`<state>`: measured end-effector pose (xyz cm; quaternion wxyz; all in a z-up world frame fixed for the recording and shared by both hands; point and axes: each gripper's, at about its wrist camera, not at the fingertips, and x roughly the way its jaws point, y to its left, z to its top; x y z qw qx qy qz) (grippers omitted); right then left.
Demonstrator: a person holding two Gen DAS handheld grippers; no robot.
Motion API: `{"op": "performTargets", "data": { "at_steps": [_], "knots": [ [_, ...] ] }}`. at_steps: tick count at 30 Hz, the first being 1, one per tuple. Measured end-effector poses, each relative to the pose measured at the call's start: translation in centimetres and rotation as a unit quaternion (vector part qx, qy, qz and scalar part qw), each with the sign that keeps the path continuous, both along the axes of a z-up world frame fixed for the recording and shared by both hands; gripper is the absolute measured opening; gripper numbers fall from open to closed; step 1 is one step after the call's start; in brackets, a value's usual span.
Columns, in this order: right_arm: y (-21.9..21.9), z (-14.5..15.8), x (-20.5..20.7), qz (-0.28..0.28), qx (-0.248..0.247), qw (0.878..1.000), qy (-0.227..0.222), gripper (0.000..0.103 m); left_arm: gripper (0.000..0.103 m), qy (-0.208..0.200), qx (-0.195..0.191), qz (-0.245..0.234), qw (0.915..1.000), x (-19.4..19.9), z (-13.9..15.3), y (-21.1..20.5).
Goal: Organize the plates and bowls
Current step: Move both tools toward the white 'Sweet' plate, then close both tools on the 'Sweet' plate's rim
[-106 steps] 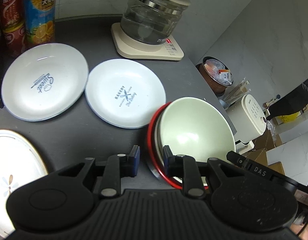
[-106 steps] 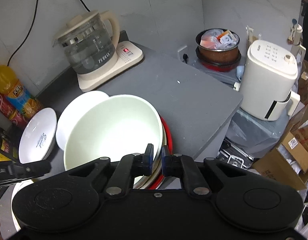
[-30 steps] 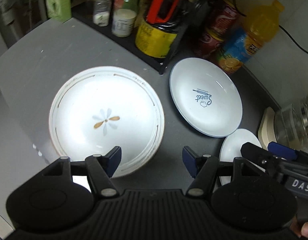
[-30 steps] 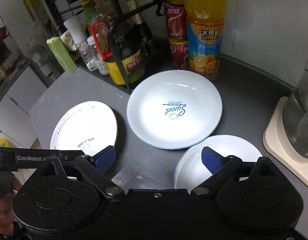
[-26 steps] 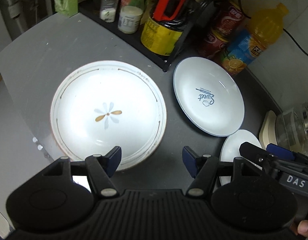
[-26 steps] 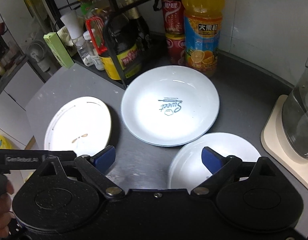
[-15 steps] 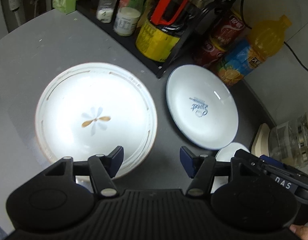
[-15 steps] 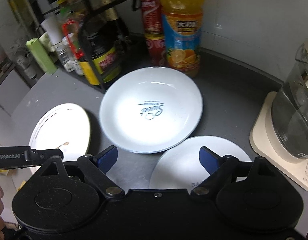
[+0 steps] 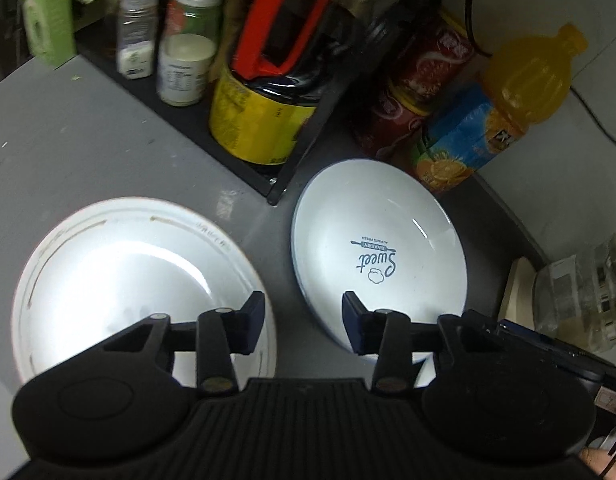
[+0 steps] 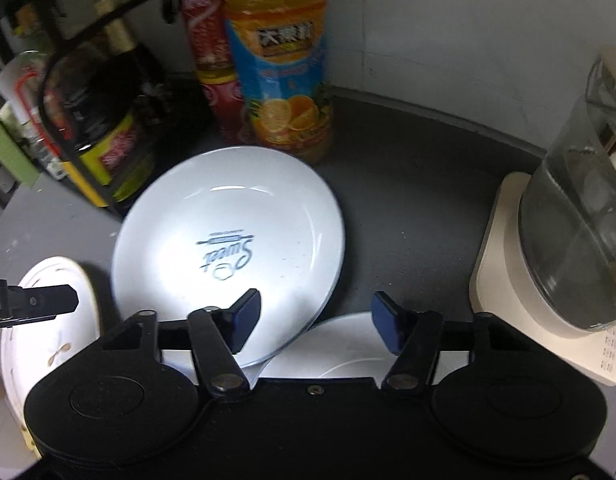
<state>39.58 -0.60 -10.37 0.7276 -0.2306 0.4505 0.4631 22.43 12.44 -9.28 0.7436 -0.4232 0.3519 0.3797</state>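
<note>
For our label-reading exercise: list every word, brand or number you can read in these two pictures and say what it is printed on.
"Sweet", "BAKERY", "ALWAYS FRESH": blue print on the blue-rimmed plate.
Orange juice bottle: label characters too blurred to read.
Red cans, yellow-labelled jar, spice jars: print unreadable.
Kettle base: small print too tiny to read.

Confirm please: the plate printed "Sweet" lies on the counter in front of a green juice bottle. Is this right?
Not quite. The bottle behind the "Sweet" plate holds orange juice and is orange, not green, as the right wrist view shows. The plate does lie on the counter.
</note>
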Motion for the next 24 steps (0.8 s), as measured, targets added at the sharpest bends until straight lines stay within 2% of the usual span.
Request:
{"op": "performTargets", "data": {
  "at_steps": [5, 9, 16, 21, 24],
  "knots": [
    [0.9, -1.0, 0.8, -0.021, -0.006, 1.000, 0.000, 0.051, 0.031, 0.008, -0.005, -0.018, 0.9998, 1.3, -1.4, 2.0],
    [1.6, -1.9, 1.1, -0.029, -0.015, 0.999, 0.004, 0.047, 0.030, 0.012, -0.010, -0.033, 0.9993, 2.1, -2.3, 3.5],
    [2.9, -3.5, 2.1, -0.049, -0.031, 0.998, 0.015, 0.044, 0.022, 0.015, -0.021, -0.047, 0.9986, 3.2, -3.7, 5.8],
    [3.6, -4.6, 2.7, -0.061, -0.041, 0.997, 0.034, 0.035, 0.015, 0.023, -0.031, -0.049, 0.9981, 3.6, -4.7, 7.1],
    [3.8, -5.0, 3.0, -0.072, -0.042, 0.995, 0.048, 0.029, 0.014, 0.019, -0.040, -0.053, 0.9976, 3.8, -5.2, 7.7]
  ]
}}
